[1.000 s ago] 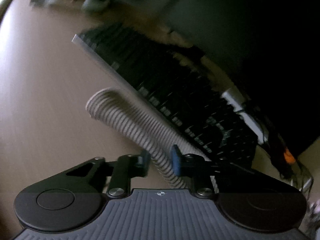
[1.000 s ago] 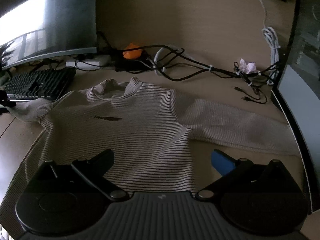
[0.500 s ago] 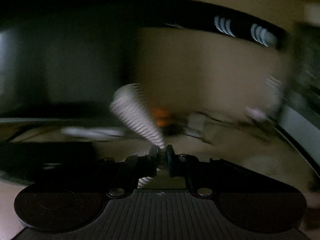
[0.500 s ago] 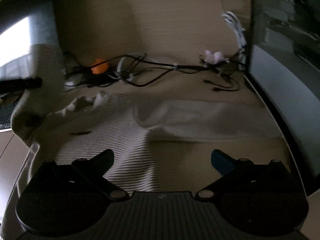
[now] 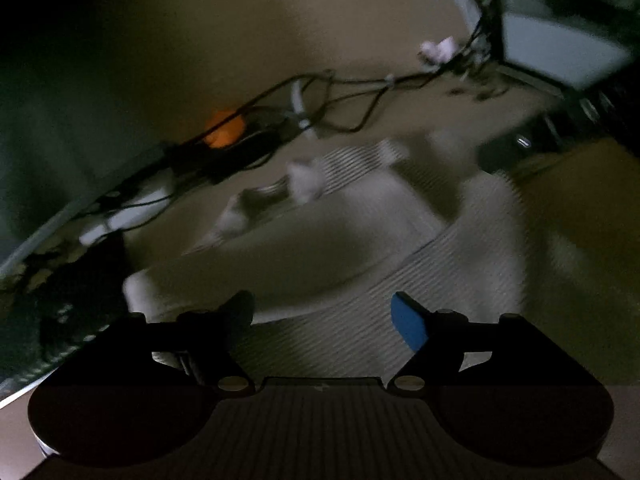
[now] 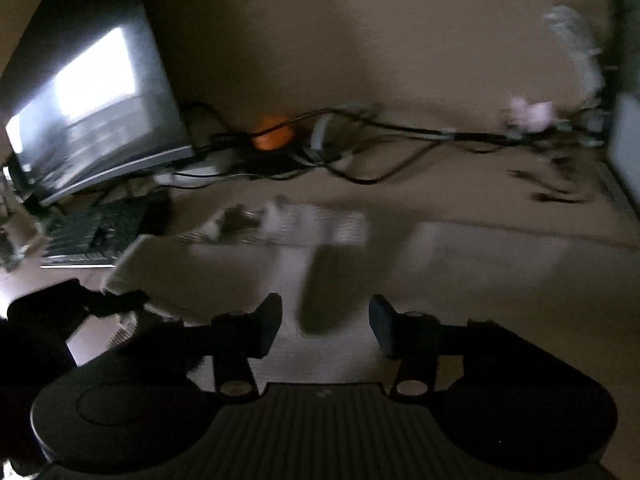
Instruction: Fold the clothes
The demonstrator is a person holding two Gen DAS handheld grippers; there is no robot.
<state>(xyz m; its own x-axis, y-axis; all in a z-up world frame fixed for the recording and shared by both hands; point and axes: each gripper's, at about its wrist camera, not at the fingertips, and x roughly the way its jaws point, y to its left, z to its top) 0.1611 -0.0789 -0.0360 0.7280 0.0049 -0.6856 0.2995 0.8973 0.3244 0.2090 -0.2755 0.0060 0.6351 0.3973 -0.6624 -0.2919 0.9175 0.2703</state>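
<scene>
Left gripper [image 5: 322,312]: black ribbed body, two round black housings, silver screws, one black finger, one blue pad [image 5: 408,322]. Right gripper [image 6: 325,316]: same black build, darker blue pad [image 6: 382,326].

Dim room, both views motion-blurred. Work surface is a tan desk [image 6: 460,184]. A plain beige wall [image 6: 360,48] stands ahead of the grippers. Ahead and to the left, a monitor [image 6: 92,108] shows a bright reflection, with a dark keyboard [image 6: 96,228] below it. Black cables [image 6: 400,136] run along the wall's foot, beside an orange object [image 6: 274,134]. A second screen [image 5: 560,52] stands far right.
</scene>
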